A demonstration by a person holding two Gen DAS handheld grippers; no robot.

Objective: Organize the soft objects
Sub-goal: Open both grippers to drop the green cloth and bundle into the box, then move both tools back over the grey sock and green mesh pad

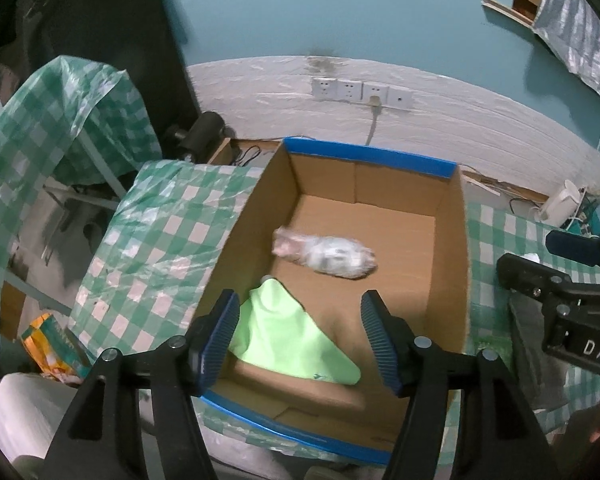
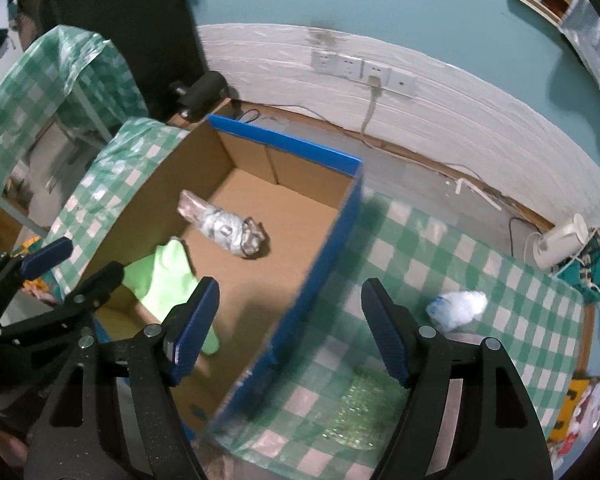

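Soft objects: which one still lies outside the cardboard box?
The white-and-blue bundle, on the checked tablecloth; the green cloth and wrapped packet lie inside the box.

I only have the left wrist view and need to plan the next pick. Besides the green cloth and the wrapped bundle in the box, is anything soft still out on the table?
Observer: Yes. The right wrist view shows a white and blue crumpled bag on the checked tablecloth, to the right of the cardboard box.
Operator: Anything nearer to the box?
Observer: A clear bubbly plastic piece lies on the cloth close to the box's blue wall, below the right gripper.
Operator: Is that gripper carrying something?
Observer: No. Its jaws stand open with nothing between them, straddling the box's right wall.
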